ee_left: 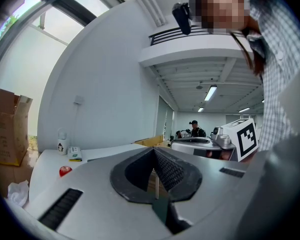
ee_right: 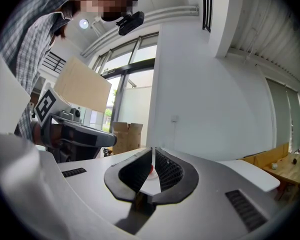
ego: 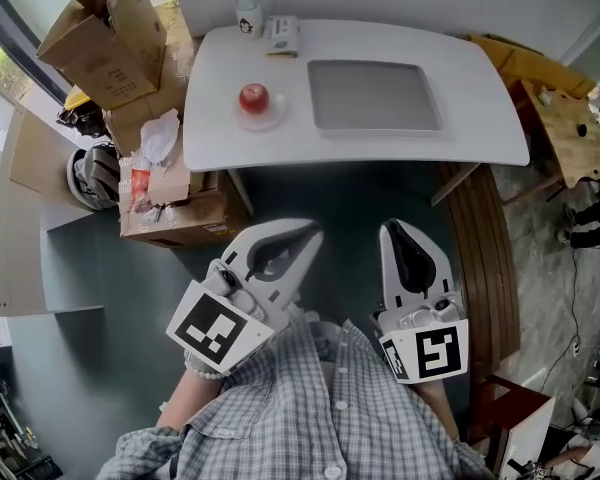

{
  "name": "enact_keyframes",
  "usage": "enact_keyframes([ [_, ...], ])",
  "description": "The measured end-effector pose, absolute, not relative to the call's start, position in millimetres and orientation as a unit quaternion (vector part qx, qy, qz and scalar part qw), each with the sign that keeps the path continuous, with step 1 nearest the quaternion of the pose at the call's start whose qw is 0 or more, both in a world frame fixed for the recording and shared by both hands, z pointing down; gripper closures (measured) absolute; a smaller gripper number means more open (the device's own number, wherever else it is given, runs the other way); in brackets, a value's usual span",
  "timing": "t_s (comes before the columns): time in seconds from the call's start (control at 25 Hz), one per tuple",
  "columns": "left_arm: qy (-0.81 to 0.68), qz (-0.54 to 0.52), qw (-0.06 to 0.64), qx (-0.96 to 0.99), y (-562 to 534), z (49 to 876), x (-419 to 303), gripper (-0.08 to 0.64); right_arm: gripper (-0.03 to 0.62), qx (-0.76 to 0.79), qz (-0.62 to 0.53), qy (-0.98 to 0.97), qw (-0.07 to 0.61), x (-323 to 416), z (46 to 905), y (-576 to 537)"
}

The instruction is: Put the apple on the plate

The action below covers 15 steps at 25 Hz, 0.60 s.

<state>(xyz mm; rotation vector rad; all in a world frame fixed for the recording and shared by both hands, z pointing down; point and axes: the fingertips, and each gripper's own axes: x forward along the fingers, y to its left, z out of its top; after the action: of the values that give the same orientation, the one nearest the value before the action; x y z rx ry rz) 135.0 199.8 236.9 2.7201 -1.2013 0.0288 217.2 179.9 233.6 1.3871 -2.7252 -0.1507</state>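
Observation:
A red apple [ego: 253, 97] sits on a small pale plate [ego: 263, 118] at the left of the white table [ego: 480, 98]. It also shows small and far off in the left gripper view as the apple [ee_left: 65, 171], and as a red speck [ee_right: 151, 170] behind the right jaws. Both grippers are held level in front of the person's chest, well short of the table. My left gripper [ego: 306, 233] [ee_left: 154, 156] is shut with nothing in it. My right gripper [ego: 393, 228] [ee_right: 153, 156] has its jaws together and holds nothing.
A grey rectangular mat [ego: 375, 95] lies on the table right of the apple. A white bottle [ego: 246, 13] and a small box [ego: 282, 35] stand at the far edge. Cardboard boxes [ego: 105, 33] and bags [ego: 160, 173] crowd the left. A wooden bench [ego: 565, 128] stands at right.

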Motion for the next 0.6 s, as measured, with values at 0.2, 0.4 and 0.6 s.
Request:
enact_keyframes([
  [0.2,-0.402,0.010,0.082,0.912,159,238,117,0.552,0.560,0.452,-0.050,-0.889,0.043,200,233,143],
  [0.4,-0.403,0.019,0.092,0.910,121,241,99,0.552,0.560,0.445,-0.044,-0.893,0.051,178,234,104],
  [0.6,-0.414,0.013,0.095,0.905,84,237,72,0.552,0.560,0.439,-0.040,-0.896,0.057,154,233,68],
])
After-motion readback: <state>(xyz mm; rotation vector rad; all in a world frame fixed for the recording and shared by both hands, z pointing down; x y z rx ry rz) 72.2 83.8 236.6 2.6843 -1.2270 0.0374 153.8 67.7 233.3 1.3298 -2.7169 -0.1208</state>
